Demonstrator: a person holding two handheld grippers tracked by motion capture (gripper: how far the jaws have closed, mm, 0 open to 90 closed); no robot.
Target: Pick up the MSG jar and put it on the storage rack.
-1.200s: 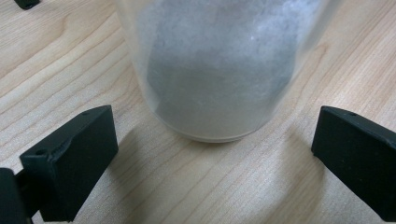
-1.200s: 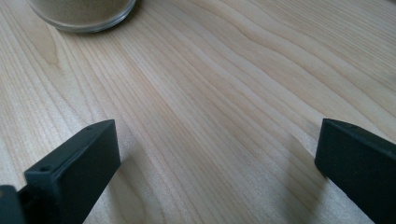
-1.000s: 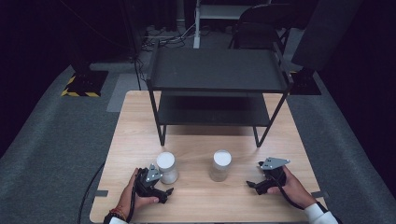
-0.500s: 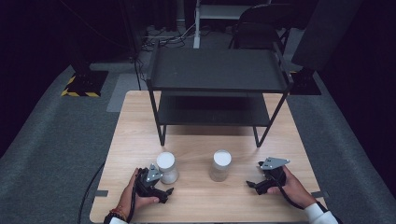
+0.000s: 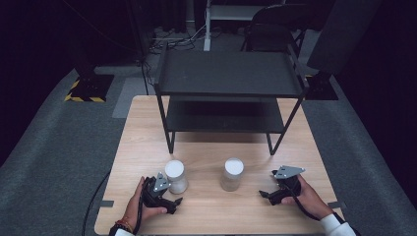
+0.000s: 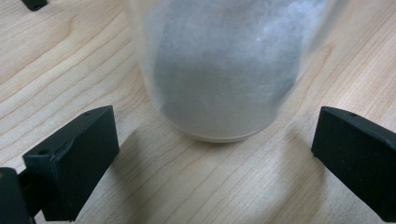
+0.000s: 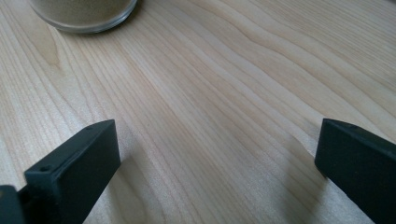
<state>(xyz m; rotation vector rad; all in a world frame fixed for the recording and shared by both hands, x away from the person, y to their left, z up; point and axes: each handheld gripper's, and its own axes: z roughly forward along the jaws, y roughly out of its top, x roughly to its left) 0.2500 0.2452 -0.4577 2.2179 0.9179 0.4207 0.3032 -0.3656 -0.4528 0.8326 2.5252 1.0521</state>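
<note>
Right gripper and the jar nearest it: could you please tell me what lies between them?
Bare wooden table, seen in the right gripper view between the open right gripper and the jar.

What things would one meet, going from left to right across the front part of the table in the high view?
Left gripper → left jar → right jar → right gripper.

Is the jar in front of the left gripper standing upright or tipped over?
Upright. The jar stands on its base on the table, white lid on top; in the left gripper view its flat bottom sits on the wood, ahead of the open left gripper.
</note>
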